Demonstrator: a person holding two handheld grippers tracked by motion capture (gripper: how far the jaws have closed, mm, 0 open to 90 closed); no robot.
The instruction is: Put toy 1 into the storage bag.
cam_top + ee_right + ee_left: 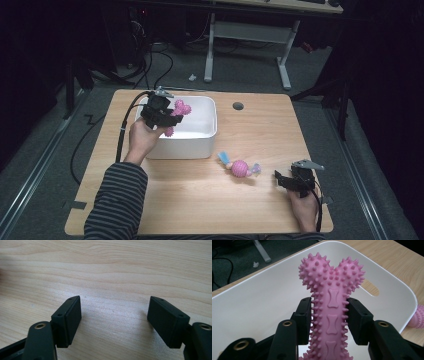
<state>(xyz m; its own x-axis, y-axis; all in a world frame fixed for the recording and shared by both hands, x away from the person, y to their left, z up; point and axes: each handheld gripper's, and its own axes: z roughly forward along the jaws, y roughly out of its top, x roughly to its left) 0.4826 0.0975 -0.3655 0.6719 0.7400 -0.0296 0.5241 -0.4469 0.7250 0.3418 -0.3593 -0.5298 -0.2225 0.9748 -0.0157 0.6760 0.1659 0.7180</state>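
Looking down from the high view, a wooden tabletop [200, 200] carries a white bin [197, 137] toward its far left part. The left tool [172, 116], held in the person's left hand [142, 137] with a striped sleeve [117, 200] behind it, hangs over the bin's left side with a pink spiky bone toy [179, 110] clamped between its jaws above the bin's interior. A second toy [239, 167], with a pink spiky ball at its middle and pale blue ends, lies on the tabletop just in front of the bin's near right corner. The right tool [281, 180] sits low at the tabletop's near right edge, held by the right hand [302, 205], well apart from the second toy, its jaws pointing left. A round hole [238, 106] shows in the tabletop beyond the bin.

From the left gripper view, the left tool [329, 322] is clenched on the bone toy [332, 302], one black jaw on either side of the shaft, the knobbed end sticking up past them. The white bin [262, 305] lies behind and below, with a handle slot in its far wall. The second toy [418, 317] peeks past the bin's right rim.

From the right gripper view, the right tool [115, 320] is released, its jaws spread wide with nothing between them, and bare tabletop [112, 270] below.
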